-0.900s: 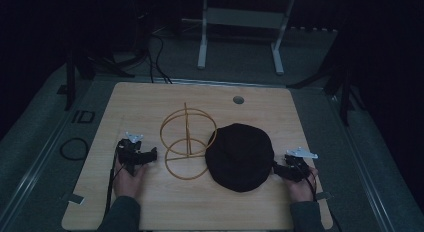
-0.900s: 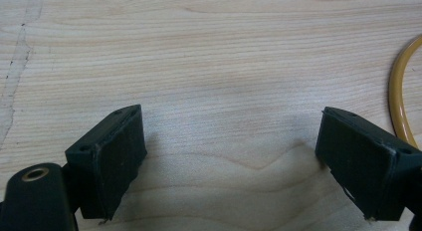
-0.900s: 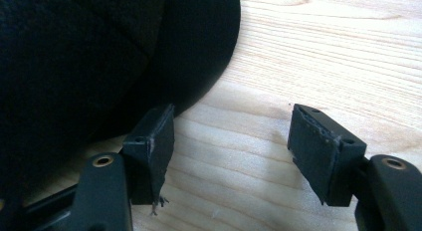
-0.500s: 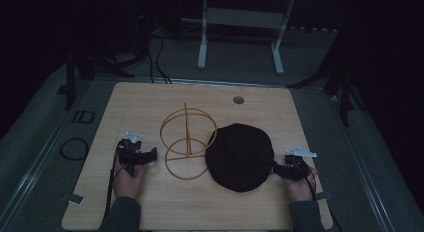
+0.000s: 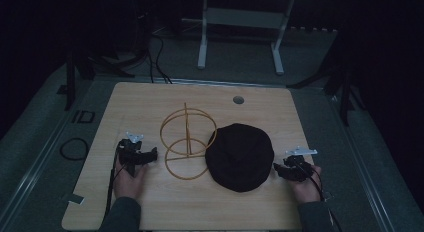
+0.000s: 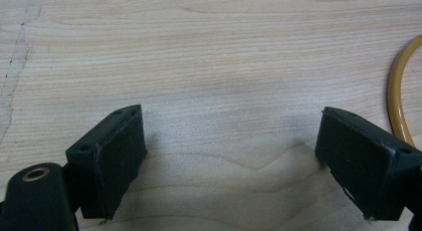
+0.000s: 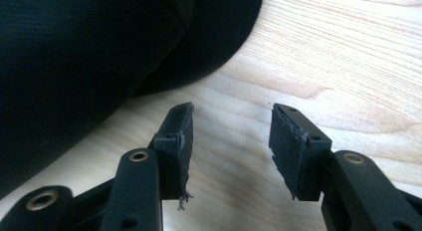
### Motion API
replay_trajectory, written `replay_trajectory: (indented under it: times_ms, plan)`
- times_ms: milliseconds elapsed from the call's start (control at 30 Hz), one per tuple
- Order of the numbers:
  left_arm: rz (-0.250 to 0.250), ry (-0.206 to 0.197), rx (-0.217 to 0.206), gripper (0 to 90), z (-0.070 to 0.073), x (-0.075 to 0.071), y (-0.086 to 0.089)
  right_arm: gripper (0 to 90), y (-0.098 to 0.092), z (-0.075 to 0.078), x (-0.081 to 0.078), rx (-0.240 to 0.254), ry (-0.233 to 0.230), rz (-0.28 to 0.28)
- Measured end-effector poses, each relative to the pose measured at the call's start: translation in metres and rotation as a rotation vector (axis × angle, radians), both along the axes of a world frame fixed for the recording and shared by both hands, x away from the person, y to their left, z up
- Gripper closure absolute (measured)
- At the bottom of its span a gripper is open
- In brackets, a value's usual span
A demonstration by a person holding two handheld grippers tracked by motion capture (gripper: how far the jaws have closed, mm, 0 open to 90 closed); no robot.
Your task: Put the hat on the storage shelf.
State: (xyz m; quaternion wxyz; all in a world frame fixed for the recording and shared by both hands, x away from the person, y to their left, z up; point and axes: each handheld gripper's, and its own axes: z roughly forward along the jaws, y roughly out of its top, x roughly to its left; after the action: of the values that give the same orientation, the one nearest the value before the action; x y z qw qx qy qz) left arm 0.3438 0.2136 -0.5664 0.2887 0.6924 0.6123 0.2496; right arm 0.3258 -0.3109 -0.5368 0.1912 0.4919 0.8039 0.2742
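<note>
**Hat flat on the desk, stand bare, both tools empty**

Nothing grasped yet. Black hat (image 5: pixel 240 157) lying flat on the wooden desk (image 5: pixel 150 102), right of centre, its left edge just beside the yellow wire stand (image 5: pixel 187 142) and, from above, seemingly overlapping the stand's lower ring. Stand upright with nothing hung on it. Judging from the layout: getting the hat onto the stand looks like the job, and every step of it remains — the grasp, the lift, the placing.

Right tool (image 5: pixel 284 170) low over the desk at the hat's right edge, jaws spread with bare wood between them; in the right gripper view (image 7: pixel 231 141) the hat's dark cloth (image 7: pixel 99 57) close ahead and to the left, not touched. Left tool (image 5: pixel 145 154) left of the stand, jaws spread wide; in the left gripper view (image 6: pixel 231 156) just wood grain between them and a curve of the yellow ring (image 6: pixel 398 101) at the right margin, near the right-hand jaw.

Against the earlier frames: hardly any change. Hat and stand in the same places, hands in nearly the same spots, right tool perhaps a touch nearer the hat, though too slight to say for certain.
</note>
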Motion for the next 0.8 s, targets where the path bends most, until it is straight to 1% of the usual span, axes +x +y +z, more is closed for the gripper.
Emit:
replay_trajectory:
  times_ms: [167, 200, 267, 300, 333, 367, 500, 600, 633, 667, 700, 733, 767, 800]
  plan:
    - [0.0, 0.001, 0.001, 12.0, 0.0, 0.0, 0.0, 51.0, 0.001, 0.012, -0.004, -0.039, 0.016, 0.051]
    - [0.0, 0.002, 0.001, 12.1, 0.0, 0.0, 0.0, 50.7, 0.002, 0.014, -0.005, -0.041, 0.018, 0.062]
    - [0.0, 0.001, 0.002, 12.0, 0.0, 0.0, 0.0, 50.3, 0.002, 0.016, -0.006, -0.041, 0.021, 0.066]
    - [0.0, 0.001, 0.002, 12.0, 0.0, 0.0, 0.0, 49.0, 0.003, 0.022, -0.008, -0.049, 0.014, 0.083]
    - [0.0, 0.001, 0.002, 12.0, 0.0, 0.0, 0.0, 48.3, 0.003, 0.025, -0.009, -0.044, 0.016, 0.089]
    - [0.0, 0.002, 0.001, 12.0, 0.0, 0.0, 0.0, 48.3, 0.003, 0.025, -0.009, -0.044, 0.016, 0.089]
    - [0.0, 0.002, 0.002, 12.1, 0.0, 0.0, 0.0, 46.1, 0.005, 0.04, -0.012, -0.032, -0.006, 0.106]
    - [0.0, 0.001, 0.002, 12.1, 0.0, 0.0, 0.0, 44.0, 0.007, 0.05, -0.015, -0.025, -0.019, 0.129]
    - [0.0, 0.001, 0.002, 12.2, 0.0, 0.0, 0.0, 44.0, 0.007, 0.05, -0.015, -0.025, -0.019, 0.129]
    - [0.001, 0.002, 0.002, 12.1, 0.0, 0.0, -0.001, 41.9, 0.011, 0.058, -0.016, -0.028, -0.035, 0.146]
    - [0.001, 0.002, 0.002, 12.1, 0.0, 0.0, -0.001, 41.9, 0.011, 0.058, -0.016, -0.028, -0.035, 0.146]
    - [0.001, 0.002, 0.002, 12.2, 0.0, 0.0, -0.001, 39.9, 0.016, 0.064, -0.016, -0.024, -0.04, 0.164]
    - [0.001, 0.002, 0.002, 12.1, 0.0, 0.0, -0.001, 39.9, 0.016, 0.064, -0.016, -0.024, -0.04, 0.164]
    - [0.0, 0.003, 0.003, 12.1, 0.0, 0.0, -0.001, 38.3, 0.02, 0.067, -0.015, -0.029, -0.044, 0.176]
